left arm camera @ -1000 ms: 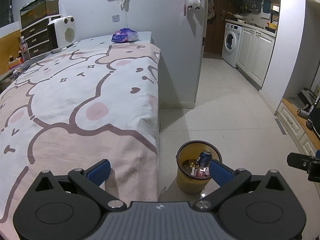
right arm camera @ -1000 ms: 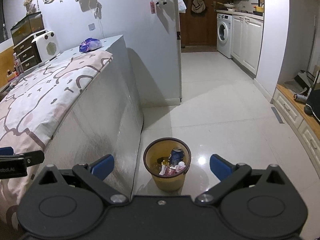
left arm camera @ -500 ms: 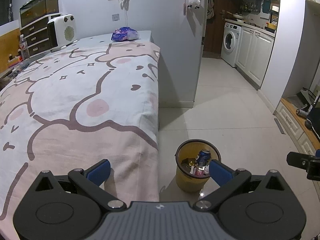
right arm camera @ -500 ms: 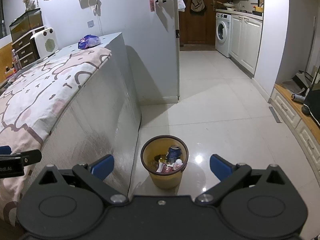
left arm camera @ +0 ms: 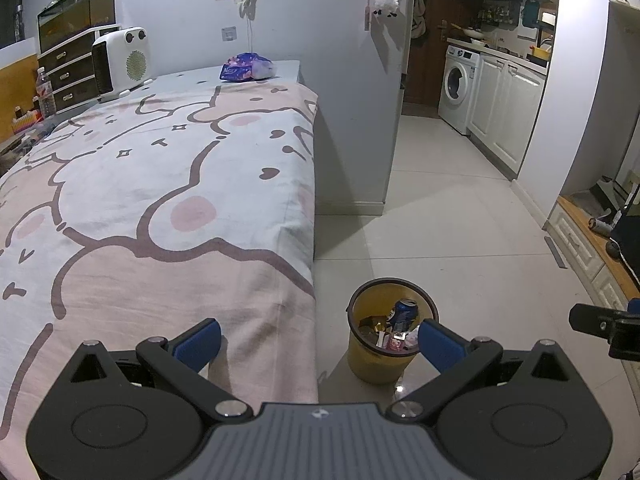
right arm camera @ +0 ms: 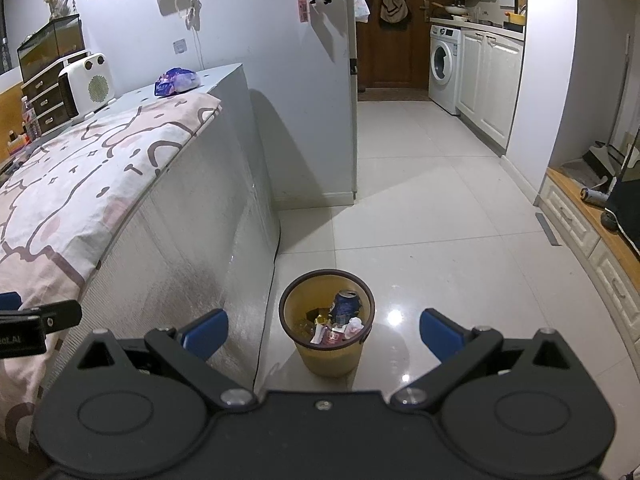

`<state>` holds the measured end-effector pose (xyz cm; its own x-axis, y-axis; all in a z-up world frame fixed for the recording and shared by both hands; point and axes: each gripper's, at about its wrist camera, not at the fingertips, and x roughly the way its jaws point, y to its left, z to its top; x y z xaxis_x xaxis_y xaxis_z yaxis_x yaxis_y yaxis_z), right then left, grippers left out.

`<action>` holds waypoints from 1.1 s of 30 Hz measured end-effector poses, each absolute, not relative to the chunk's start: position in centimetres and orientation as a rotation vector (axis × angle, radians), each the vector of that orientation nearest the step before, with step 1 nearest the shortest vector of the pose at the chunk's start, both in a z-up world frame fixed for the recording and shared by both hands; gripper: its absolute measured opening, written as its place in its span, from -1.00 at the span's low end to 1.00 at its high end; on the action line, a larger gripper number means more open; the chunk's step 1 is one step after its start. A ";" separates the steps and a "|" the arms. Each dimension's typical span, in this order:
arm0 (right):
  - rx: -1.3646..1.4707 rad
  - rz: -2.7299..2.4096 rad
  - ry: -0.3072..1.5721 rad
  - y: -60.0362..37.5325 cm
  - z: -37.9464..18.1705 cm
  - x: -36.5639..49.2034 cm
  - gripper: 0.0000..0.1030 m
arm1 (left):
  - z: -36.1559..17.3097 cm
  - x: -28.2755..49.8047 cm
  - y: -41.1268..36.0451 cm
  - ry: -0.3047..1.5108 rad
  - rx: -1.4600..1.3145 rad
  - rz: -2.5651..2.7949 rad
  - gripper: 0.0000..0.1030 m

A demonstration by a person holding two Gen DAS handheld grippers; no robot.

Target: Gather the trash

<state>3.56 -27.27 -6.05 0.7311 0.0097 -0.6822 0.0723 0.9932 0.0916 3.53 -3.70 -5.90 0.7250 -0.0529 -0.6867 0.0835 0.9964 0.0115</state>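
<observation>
Both grippers hover with jaws spread wide and empty, the left gripper point(left arm camera: 318, 340) over the bed point(left arm camera: 160, 200) edge, the right gripper point(right arm camera: 323, 330) above the yellow bin point(right arm camera: 326, 354) on the floor, a can point(right arm camera: 345, 307) and wrappers inside.

Both wrist views share bin point(left arm camera: 376, 364), forward-down.

White heater point(left arm camera: 121, 61), drawer chest point(left arm camera: 70, 74), fish tank point(left arm camera: 76, 20), washing machine point(left arm camera: 458, 84), patterned bedspread point(left arm camera: 140, 200), white cabinets point(left arm camera: 506, 112).
</observation>
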 end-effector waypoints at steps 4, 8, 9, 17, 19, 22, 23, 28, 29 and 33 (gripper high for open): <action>0.113 -0.036 0.753 -27.2 -6.2 3.6 1.00 | -5.9 3.5 -3.7 0.755 0.043 -0.075 1.00; 0.113 -0.035 0.752 -27.2 -6.1 3.6 1.00 | -5.9 3.5 -3.7 0.755 0.046 -0.078 1.00; 0.113 -0.035 0.752 -27.2 -6.1 3.6 1.00 | -5.9 3.5 -3.7 0.755 0.045 -0.078 1.00; 0.112 -0.035 0.752 -27.2 -6.1 3.6 1.00 | -5.9 3.5 -3.8 0.755 0.045 -0.077 1.00; 0.113 -0.035 0.753 -27.2 -6.1 3.6 1.00 | -5.9 3.5 -3.8 0.755 0.045 -0.078 1.00; 0.112 -0.037 0.752 -27.2 -6.2 3.6 1.00 | -5.9 3.5 -3.8 0.755 0.044 -0.077 1.00; 0.112 -0.038 0.752 -27.3 -6.3 3.4 1.00 | -5.9 3.5 -3.8 0.755 0.044 -0.077 1.00; 0.112 -0.038 0.752 -27.3 -6.4 3.4 1.00 | -5.9 3.5 -3.8 0.754 0.044 -0.077 1.00; 0.111 -0.038 0.752 -27.3 -6.3 3.4 1.00 | -5.9 3.5 -3.8 0.754 0.044 -0.077 1.00; 0.110 -0.038 0.753 -27.3 -6.4 3.3 1.00 | -5.9 3.4 -4.0 0.753 0.045 -0.082 1.00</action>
<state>3.34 -27.35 -6.40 0.7294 0.0053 -0.6841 0.0739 0.9935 0.0865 3.39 -4.01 -5.91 0.7265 -0.0582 -0.6847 0.0907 0.9958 0.0117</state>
